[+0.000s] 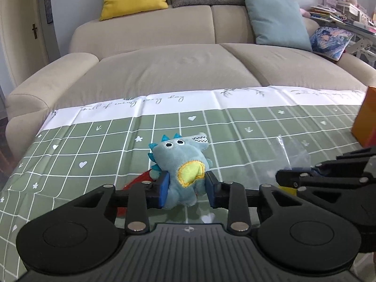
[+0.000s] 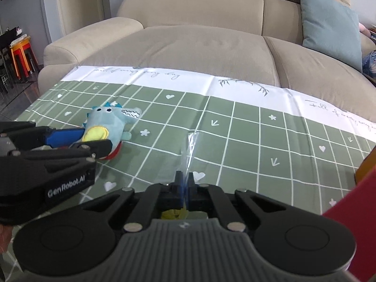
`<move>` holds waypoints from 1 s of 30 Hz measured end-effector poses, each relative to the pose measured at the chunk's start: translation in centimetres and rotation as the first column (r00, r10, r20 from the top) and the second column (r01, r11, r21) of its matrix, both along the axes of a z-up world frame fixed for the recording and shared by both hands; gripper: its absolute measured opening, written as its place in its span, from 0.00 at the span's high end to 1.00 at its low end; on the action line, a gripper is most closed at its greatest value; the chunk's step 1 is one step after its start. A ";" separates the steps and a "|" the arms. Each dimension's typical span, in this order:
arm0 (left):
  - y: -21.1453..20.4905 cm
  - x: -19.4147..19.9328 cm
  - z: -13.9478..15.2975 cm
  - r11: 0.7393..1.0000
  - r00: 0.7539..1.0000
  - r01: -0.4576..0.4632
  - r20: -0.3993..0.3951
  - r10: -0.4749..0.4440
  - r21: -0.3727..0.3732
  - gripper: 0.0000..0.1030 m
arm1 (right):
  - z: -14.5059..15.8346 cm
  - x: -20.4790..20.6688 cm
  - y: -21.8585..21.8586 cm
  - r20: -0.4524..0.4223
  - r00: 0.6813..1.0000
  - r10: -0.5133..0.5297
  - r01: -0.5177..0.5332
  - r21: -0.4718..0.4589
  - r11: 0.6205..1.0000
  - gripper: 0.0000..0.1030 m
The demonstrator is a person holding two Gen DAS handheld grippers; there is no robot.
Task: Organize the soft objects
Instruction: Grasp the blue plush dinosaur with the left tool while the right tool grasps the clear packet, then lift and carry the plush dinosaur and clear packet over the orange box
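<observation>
From the left wrist, the left claw [image 1: 187,189] clamps a blue plush dinosaur [image 1: 182,164] just above the checkered surface [image 1: 94,145]. From the right wrist, the right claw [image 2: 185,185] pinches a clear plastic bag [image 2: 189,150]; bagging the toy appears still undone.

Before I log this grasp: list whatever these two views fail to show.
- Red item under the blue plush toy: left wrist view, mostly hidden by the toy and left gripper.
- Yellow thing: right wrist view, hidden behind the right gripper, whose jaws pinch a clear plastic bag.
- Orange box: left wrist view, cut off by the right edge.
</observation>
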State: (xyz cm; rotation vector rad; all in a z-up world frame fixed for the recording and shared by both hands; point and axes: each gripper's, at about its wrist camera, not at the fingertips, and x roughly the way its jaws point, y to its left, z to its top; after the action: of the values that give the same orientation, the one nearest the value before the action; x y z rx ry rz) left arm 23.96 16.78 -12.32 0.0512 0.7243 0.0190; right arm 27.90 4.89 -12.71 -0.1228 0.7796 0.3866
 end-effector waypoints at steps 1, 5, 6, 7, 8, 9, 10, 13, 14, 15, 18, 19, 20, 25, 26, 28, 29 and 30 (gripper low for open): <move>-0.2 -0.4 0.3 1.000 1.000 0.004 0.001 -0.004 -0.003 0.65 | 0.4 -0.4 -0.1 0.003 1.000 0.001 -0.001 0.002 1.000 1.00; -0.9 -1.9 1.7 1.000 1.000 0.007 0.012 -0.007 -0.012 0.65 | 1.8 -2.0 -0.6 0.010 1.000 0.010 -0.010 0.004 1.000 1.00; -1.1 -2.3 2.2 1.000 1.000 0.007 0.018 -0.007 -0.017 0.65 | 2.2 -2.5 -0.9 0.013 1.000 0.013 -0.013 0.005 1.000 1.00; -1.3 -2.7 2.6 1.000 1.000 0.009 0.022 -0.009 -0.019 0.65 | 2.6 -3.0 -1.1 0.017 1.000 0.015 -0.015 0.005 1.000 1.00; -1.6 -3.2 3.0 1.000 1.000 0.011 0.027 -0.010 -0.018 0.65 | 3.0 -3.5 -1.3 0.020 1.000 0.016 -0.016 0.004 1.000 1.00; -1.8 -3.7 3.4 1.000 1.000 0.009 0.029 -0.009 -0.020 0.65 | 3.3 -4.0 -1.7 0.023 1.000 0.018 -0.018 0.005 1.000 1.00; -2.1 -4.3 3.8 1.000 1.000 0.005 0.027 -0.005 -0.029 0.65 | 3.7 -4.6 -2.0 0.026 0.999 0.020 -0.020 0.005 1.000 1.00; -2.9 -6.1 5.0 0.998 1.000 0.004 0.010 -0.003 -0.059 0.65 | 4.8 -6.3 -3.1 0.033 0.999 0.024 -0.024 0.003 1.000 1.00; -3.2 -6.6 5.4 0.998 1.000 0.011 0.011 -0.010 -0.063 0.65 | 5.2 -6.8 -3.4 0.036 0.999 0.028 -0.028 0.004 1.000 1.00; -3.5 -7.1 5.8 0.998 1.000 0.018 0.010 -0.017 -0.062 0.65 | 5.6 -7.4 -3.8 0.042 0.999 0.032 -0.032 0.003 0.999 1.00; -4.7 -8.7 6.9 0.998 0.999 0.033 0.021 -0.032 -0.055 0.65 | 7.1 -9.3 -5.0 0.060 0.997 0.041 -0.042 0.009 0.999 1.00; -5.1 -9.3 7.3 0.998 0.999 0.040 0.021 -0.039 -0.056 0.65 | 7.6 -9.9 -5.5 0.061 0.997 0.043 -0.044 0.017 0.999 1.00; -5.6 -9.8 7.6 0.997 0.999 0.048 0.020 -0.046 -0.055 0.65 | 8.0 -10.5 -6.0 0.062 0.997 0.043 -0.045 0.025 0.999 1.00; -7.7 -12.7 8.8 0.994 0.996 0.084 0.012 -0.083 -0.066 0.65 | 10.0 -13.8 -8.5 0.064 0.997 0.047 -0.050 0.051 0.997 1.00; -8.1 -13.3 9.0 0.994 0.996 0.089 0.012 -0.089 -0.069 0.65 | 10.2 -14.5 -9.1 0.063 0.997 0.045 -0.049 0.057 0.997 1.00; -8.8 -14.5 9.4 0.992 0.995 0.100 0.012 -0.100 -0.076 0.64 | 10.7 -15.9 -10.2 0.062 0.997 0.039 -0.043 0.065 0.997 1.00; -9.1 -15.0 9.6 0.991 0.994 0.106 0.011 -0.105 -0.080 0.64 | 10.9 -16.6 -10.8 0.064 0.997 0.036 -0.040 0.067 0.997 1.00; -9.5 -15.6 9.7 0.990 0.994 0.113 0.008 -0.113 -0.084 0.64 | 11.0 -17.3 -11.3 0.066 0.997 0.033 -0.038 0.066 0.997 1.00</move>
State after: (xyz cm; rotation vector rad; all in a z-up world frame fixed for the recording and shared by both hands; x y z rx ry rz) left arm 8.37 7.29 -2.61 0.0110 0.7175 -0.1198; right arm 10.57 -6.38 -1.72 -0.0857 0.7001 0.4400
